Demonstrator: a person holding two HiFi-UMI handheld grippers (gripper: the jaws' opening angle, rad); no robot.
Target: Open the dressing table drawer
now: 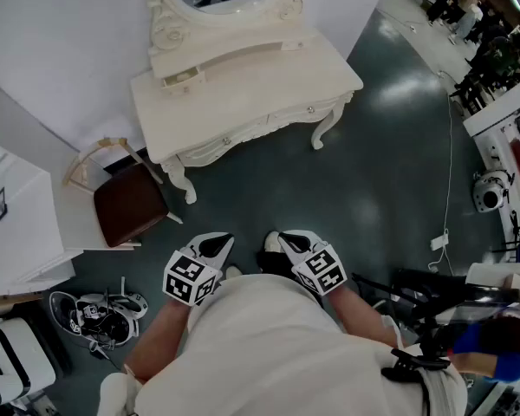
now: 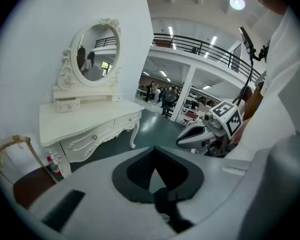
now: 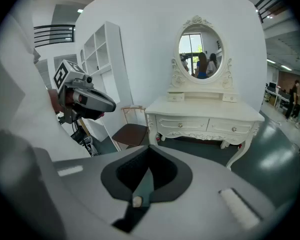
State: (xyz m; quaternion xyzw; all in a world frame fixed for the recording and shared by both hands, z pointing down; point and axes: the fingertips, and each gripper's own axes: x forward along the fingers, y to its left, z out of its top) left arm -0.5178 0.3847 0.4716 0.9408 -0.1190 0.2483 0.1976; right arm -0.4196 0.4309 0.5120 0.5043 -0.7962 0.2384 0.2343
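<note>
Fingers of my left gripper (image 1: 215, 248) and right gripper (image 1: 292, 243) sit side by side in the head view, with the shut drawer (image 1: 230, 139) well ahead of them. In the left gripper view I see the fingers closed, empty, the drawer far beyond their left. The right gripper view shows the same closed, empty fingers, with the drawer beyond their tips.

Brown-seated chair (image 1: 130, 204) beside a white shelf unit (image 1: 22, 232) — black-and-white gear (image 1: 100, 315) on the dark floor (image 1: 329, 198)

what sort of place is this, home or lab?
Probably a big lab or hall with a staged bedroom corner: white dressing table with oval mirror, but a railed mezzanine and people on an open floor beyond.
</note>
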